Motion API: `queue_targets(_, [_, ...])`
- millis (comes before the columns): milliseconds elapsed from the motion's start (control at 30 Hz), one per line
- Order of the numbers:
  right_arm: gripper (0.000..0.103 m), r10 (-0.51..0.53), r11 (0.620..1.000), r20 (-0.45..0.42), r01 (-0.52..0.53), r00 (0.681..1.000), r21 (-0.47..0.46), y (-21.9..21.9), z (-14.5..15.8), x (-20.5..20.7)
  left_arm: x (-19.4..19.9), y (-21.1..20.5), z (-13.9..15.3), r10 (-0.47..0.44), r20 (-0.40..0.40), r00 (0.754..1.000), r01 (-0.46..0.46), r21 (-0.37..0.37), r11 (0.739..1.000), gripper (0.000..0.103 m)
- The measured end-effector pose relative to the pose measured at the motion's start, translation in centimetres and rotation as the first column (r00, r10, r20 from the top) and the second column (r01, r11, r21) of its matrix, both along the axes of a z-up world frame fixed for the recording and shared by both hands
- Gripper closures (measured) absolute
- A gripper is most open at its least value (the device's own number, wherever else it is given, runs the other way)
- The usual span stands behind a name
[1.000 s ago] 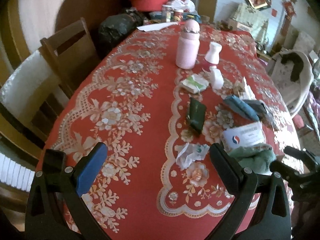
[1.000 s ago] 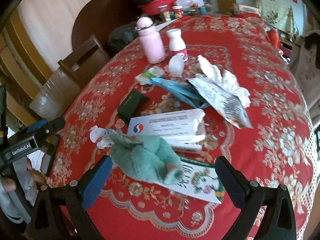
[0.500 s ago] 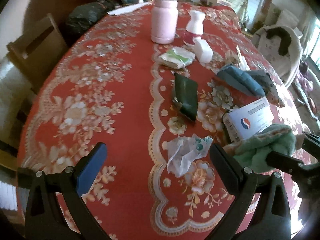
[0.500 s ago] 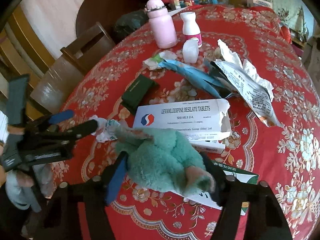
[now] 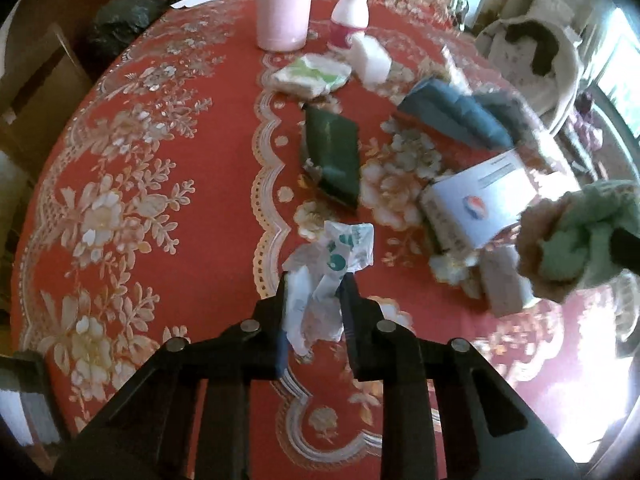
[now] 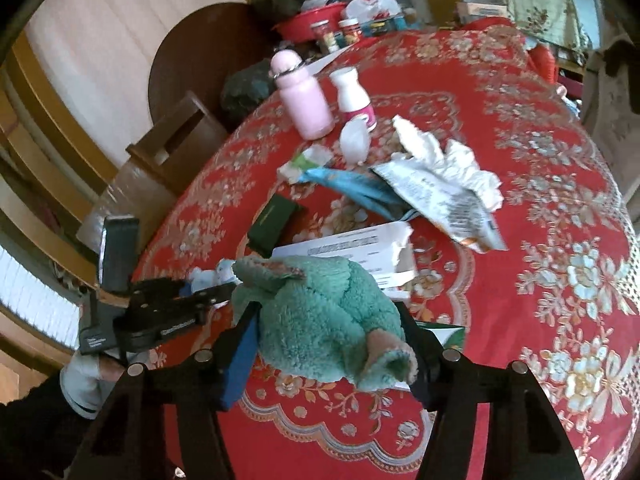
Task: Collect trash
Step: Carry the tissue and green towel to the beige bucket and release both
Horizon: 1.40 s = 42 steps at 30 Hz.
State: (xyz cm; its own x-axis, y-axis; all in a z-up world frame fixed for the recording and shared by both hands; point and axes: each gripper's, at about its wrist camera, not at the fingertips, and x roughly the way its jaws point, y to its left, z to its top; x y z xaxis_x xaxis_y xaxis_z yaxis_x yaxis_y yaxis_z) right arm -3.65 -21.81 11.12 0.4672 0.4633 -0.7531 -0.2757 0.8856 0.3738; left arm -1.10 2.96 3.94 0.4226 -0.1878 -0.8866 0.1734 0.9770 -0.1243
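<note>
At the lower centre of the left wrist view, a crumpled white wrapper (image 5: pixel 320 280) is pinched by the left hand-held gripper (image 5: pixel 314 292), whose jaws are closing nearly together on it above the red surface (image 5: pixel 160 160). In the right wrist view, a green fluffy cloth (image 6: pixel 324 316) is held at the lower centre between the closing, half-open jaws of the right hand-held gripper (image 6: pixel 326 336). A white medicine box (image 6: pixel 352 248) is seen just behind the cloth.
</note>
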Motion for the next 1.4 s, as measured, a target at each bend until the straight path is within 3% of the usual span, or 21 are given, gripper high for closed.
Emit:
queue_targets(267, [0.041, -0.064, 0.998, 0.012, 0.064, 0.998, 0.021, -3.9, 0.9, -1.5, -2.6, -3.6, 5.5, -0.029, 0.069, 0.997, 0.033, -0.062, 0.998, 0.084])
queue_targets(500, [0.041, -0.155, 0.988, 0.029, 0.155, 0.987, 0.004, -9.9, 1.9, -3.7, -3.5, -11.3, 8.0, -0.121, 0.104, 0.987, 0.132, -0.102, 0.986, 0.084])
queue_targets(700, [0.041, -0.29, 0.957, 0.019, 0.29, 0.957, -0.017, -17.4, 1.9, -6.4, -4.0, -19.3, 8.8, -0.233, 0.108, 0.966, 0.246, -0.13, 0.96, 0.084])
queue_targets(900, [0.041, -0.448, 0.893, 0.002, 0.448, 0.894, -0.049, -25.4, 1.3, -9.9, -4.4, -28.2, 8.7, -0.357, 0.098, 0.929, 0.368, -0.137, 0.92, 0.084])
queue_targets(1067, [0.041, -0.594, 0.802, -0.022, 0.589, 0.805, -0.097, -32.4, 0.1, -12.8, -5.0, -35.1, 7.9, -0.445, 0.082, 0.892, 0.452, -0.148, 0.88, 0.084])
queue_targets(1233, [0.041, -0.687, 0.719, -0.035, 0.674, 0.725, -0.169, -37.6, -1.5, -15.1, -5.7, -41.7, 6.9, -0.518, 0.062, 0.853, 0.52, -0.166, 0.838, 0.084])
queue_targets(1400, [0.041, -0.734, 0.673, -0.074, 0.709, 0.675, -0.212, -41.2, -3.4, -16.1, -6.1, -47.5, 5.4, -0.562, 0.041, 0.826, 0.56, -0.178, 0.809, 0.084])
